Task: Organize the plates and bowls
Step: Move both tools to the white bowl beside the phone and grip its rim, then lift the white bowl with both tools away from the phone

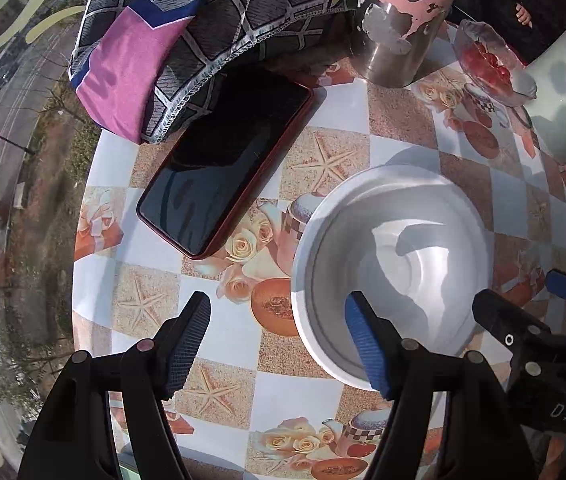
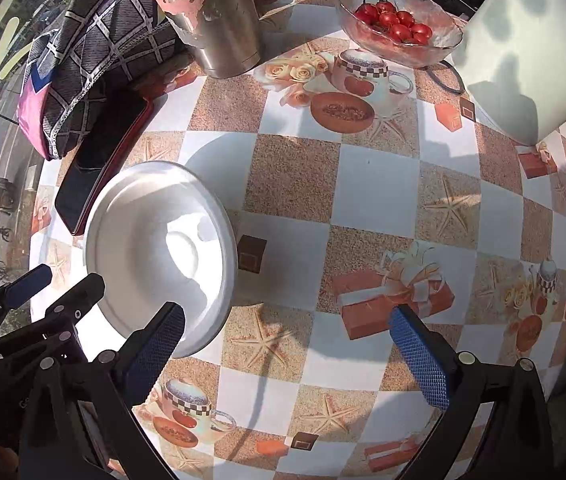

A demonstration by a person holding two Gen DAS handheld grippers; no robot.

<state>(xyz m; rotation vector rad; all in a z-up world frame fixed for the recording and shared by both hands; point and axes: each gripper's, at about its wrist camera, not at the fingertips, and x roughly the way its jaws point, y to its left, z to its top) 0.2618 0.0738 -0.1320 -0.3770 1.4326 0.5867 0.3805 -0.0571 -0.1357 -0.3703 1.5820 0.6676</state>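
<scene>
A white bowl (image 1: 395,256) stands upright on the round patterned table (image 1: 243,396); it also shows in the right wrist view (image 2: 155,248). My left gripper (image 1: 279,344) is open, its right finger over the bowl's near rim, its left finger over the table. My right gripper (image 2: 295,356) is open, just right of the bowl, its left finger by the bowl's near edge. A glass bowl of cherry tomatoes (image 2: 395,24) stands at the far side; it also shows in the left wrist view (image 1: 491,68).
A phone in a red case (image 1: 223,168) lies left of the bowl. Folded patterned cloth (image 1: 187,36) lies behind the phone. A pink and steel tumbler (image 1: 399,20) stands at the back. A white container (image 2: 523,52) stands at the far right.
</scene>
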